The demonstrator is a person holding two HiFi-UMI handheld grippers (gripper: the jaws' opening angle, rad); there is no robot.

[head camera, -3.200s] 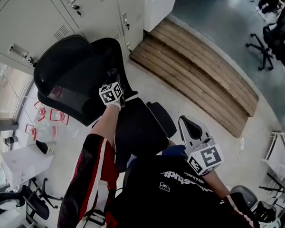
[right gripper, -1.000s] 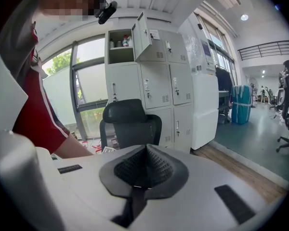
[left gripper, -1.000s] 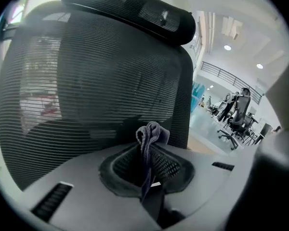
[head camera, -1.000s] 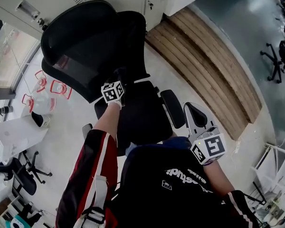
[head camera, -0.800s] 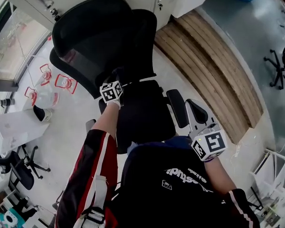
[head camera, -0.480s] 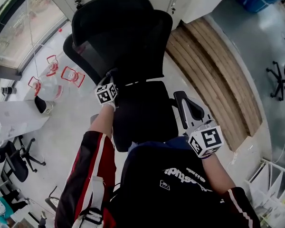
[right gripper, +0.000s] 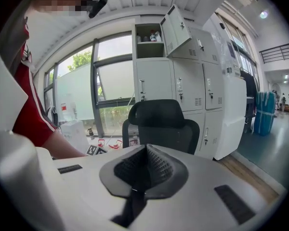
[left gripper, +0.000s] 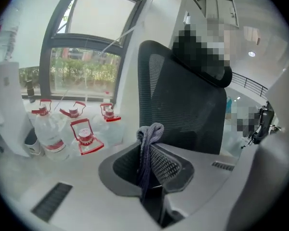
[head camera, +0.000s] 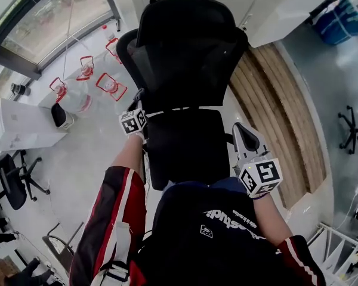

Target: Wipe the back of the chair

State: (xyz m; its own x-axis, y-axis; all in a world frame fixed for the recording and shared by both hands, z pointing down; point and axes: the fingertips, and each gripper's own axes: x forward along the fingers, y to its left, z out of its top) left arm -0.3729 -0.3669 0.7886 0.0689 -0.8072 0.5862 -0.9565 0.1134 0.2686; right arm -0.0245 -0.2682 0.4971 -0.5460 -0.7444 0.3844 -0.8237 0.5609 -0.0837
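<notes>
- left tongs [left gripper: 147,150] clamped on grey cloth [left gripper: 151,130]; soft, limp, light; best pinched mid-fold
- chair back [head camera: 185,46] upper centre of head view; mesh likely springy; chair may swivel
- right tongs [right gripper: 145,150] closed, empty

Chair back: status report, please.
Left gripper shut on cloth, by chair back lower left edge. Right gripper shut, empty, idle. Nothing blocking.

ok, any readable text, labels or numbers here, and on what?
None read for certain.
White print on the person's black top: upside down, blurred.
Marker cubes: square patterns, no words.
Water jugs: no label readable.
Red-and-white sticker on the window: too small.
</notes>
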